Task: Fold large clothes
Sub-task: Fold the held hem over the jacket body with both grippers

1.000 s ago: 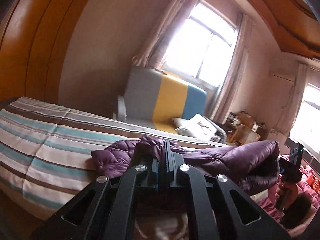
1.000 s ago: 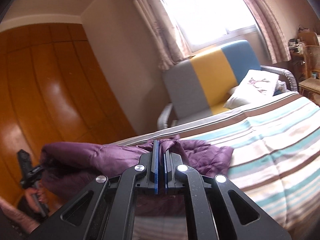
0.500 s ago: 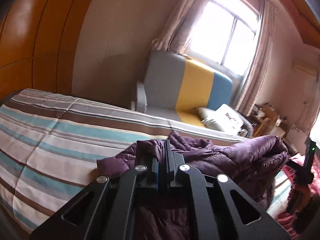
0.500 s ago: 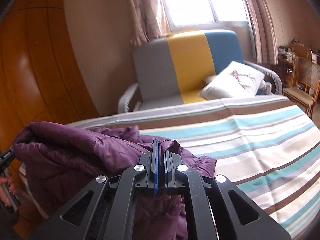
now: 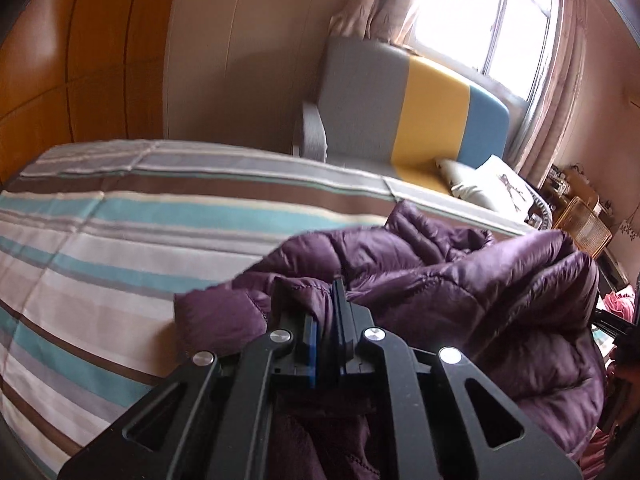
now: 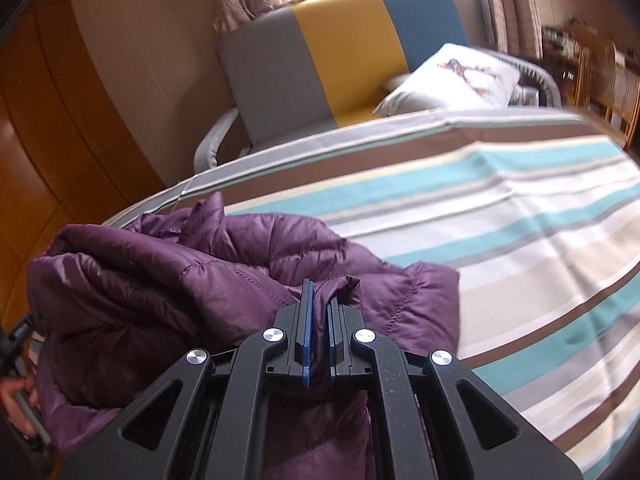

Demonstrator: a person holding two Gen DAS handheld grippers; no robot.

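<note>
Striped bedspread below; both grippers angled down: left gripper opening with purple jacket fabric between jaws, right gripper clamping it.

Lower part of the purple jacket hidden behind the left gripper, cut off at the bottom edge. Same under the right gripper. Hand at the left edge mostly out of frame, gripping something dark, too cropped to name. Far edge of the striped bedspread smeared. Clutter by the wicker chair too blurred to tell.
</note>
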